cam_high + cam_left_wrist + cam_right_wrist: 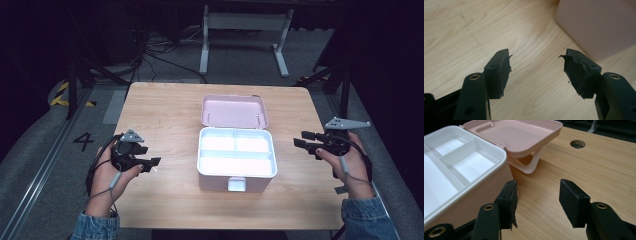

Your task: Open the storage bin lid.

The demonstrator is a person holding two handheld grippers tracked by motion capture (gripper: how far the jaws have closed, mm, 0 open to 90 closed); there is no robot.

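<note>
While grippers gape, pink box point(236, 159) open

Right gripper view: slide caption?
Open right claw beside the open pink box, white divided tray inside, lid folded back.

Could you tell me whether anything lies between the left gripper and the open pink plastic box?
Nothing does: in the high view, bare wooden tabletop separates the left gripper from the open pink plastic box.
</note>
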